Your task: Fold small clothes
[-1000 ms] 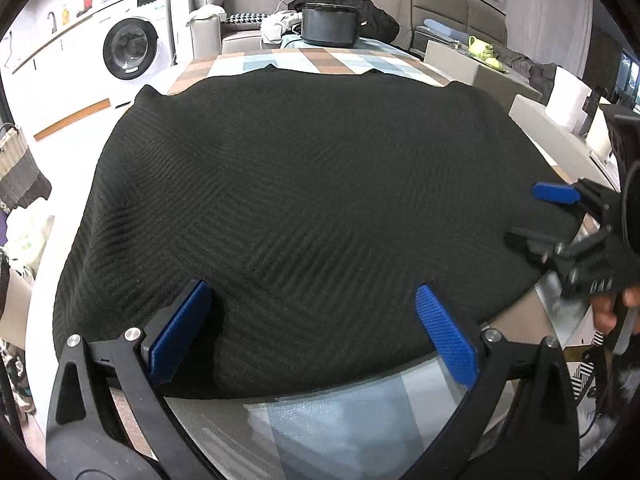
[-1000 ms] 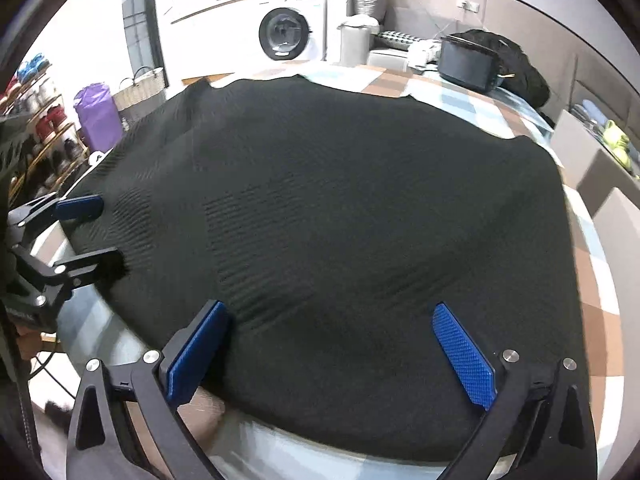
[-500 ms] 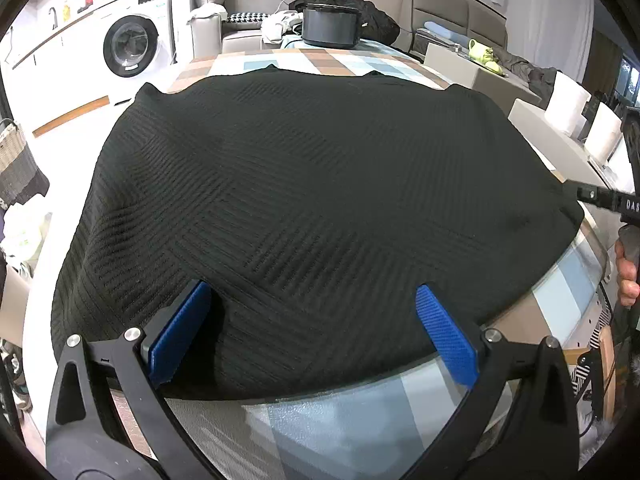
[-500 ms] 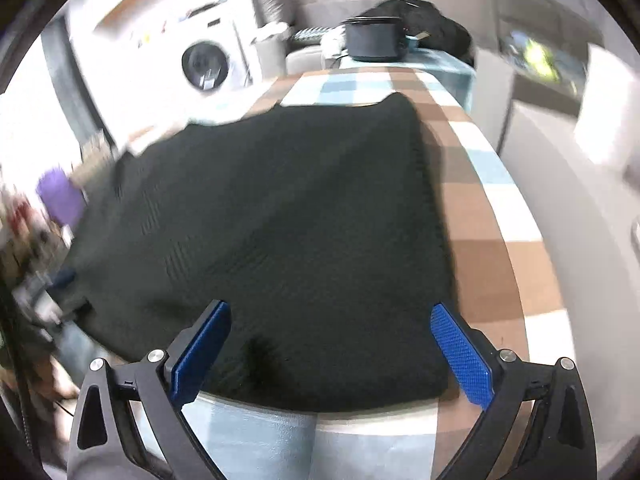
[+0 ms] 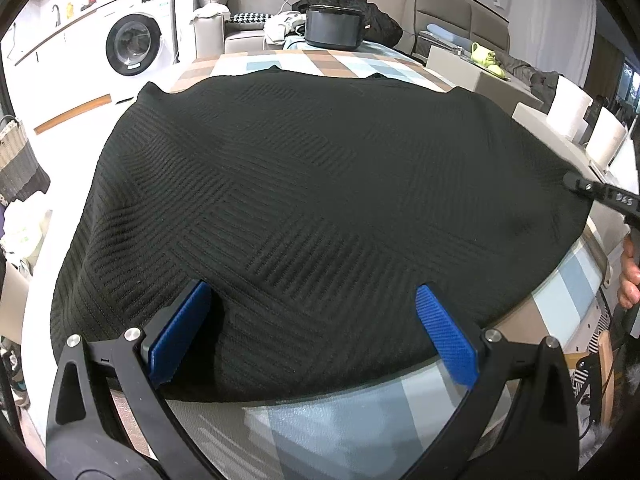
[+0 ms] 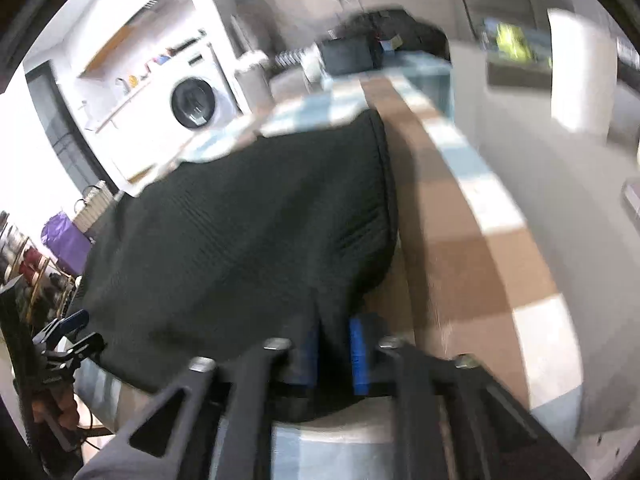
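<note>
Right wrist: right hand-held gripper (image 6: 334,354) clamps the flat black ribbed garment's (image 6: 248,240) corner (left (image 5: 316,332) gapes).

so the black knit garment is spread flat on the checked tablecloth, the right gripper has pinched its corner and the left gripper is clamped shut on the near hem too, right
Not quite. In the left wrist view the left gripper is open, its blue pads wide apart over the black knit garment. The rest holds: the right gripper has pinched the corner on the checked tablecloth.
</note>
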Demonstrator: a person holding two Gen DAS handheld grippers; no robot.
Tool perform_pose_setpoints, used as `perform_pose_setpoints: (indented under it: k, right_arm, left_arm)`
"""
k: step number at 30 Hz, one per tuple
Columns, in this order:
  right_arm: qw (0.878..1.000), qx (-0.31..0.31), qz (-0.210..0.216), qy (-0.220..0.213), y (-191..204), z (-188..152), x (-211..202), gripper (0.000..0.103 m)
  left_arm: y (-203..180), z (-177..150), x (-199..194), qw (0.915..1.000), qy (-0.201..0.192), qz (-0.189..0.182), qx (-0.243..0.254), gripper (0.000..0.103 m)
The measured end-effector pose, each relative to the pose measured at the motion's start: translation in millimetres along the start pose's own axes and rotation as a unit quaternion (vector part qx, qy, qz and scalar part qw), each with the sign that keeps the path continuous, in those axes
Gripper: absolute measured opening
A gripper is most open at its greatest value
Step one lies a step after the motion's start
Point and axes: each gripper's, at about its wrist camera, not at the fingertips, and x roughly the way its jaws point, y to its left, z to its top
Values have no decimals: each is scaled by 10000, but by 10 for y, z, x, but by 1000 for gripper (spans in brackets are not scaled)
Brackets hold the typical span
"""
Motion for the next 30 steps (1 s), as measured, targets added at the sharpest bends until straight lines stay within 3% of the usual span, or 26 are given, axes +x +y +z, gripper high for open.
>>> perform_pose_setpoints:
  k: [3,8,12,15,17,18,19,23,26,30]
  right_arm:
    - [9998,-118,-46,-121,16,24,-94,7]
    - [9986,92,-257,460,-200,-83,55,9]
    - [9991,153,-356,177,-173,-11,-75,37]
    - [9980,-232,-543,-223,61,60,-160,42]
    - [9971,-513,-515,-231,236,96,-117,60]
    - [9968,-623,-455,-187,335,85,-107,78]
    - [9963,-779,-341,-78,465,78,-33,85]
    - [9892,-1404,15,418,897,-46,288,85]
    - [9802,-1893,-151,562,1150,-167,502,85]
    - [9825,-1762,-63,594,1040,-157,509,86]
  left_arm:
    - [8,1,2,10000,2,-5,11,102]
    - [32,-8,4,10000,-4,-20,-4,102]
    - [28,-4,11,10000,-21,-4,-44,102]
    - [45,-2,8,10000,-35,-10,-77,102]
    - [50,-4,6,9999,-44,-27,-92,102]
    - [56,-7,2,9999,-44,-35,-93,102]
    - [64,-7,0,9999,-45,-54,-98,102]
    - [69,-8,-3,9999,-52,-97,-111,102]
    - [66,-3,-4,9999,-30,-91,-106,102]
    - [78,0,-5,9999,-44,-113,-119,102]
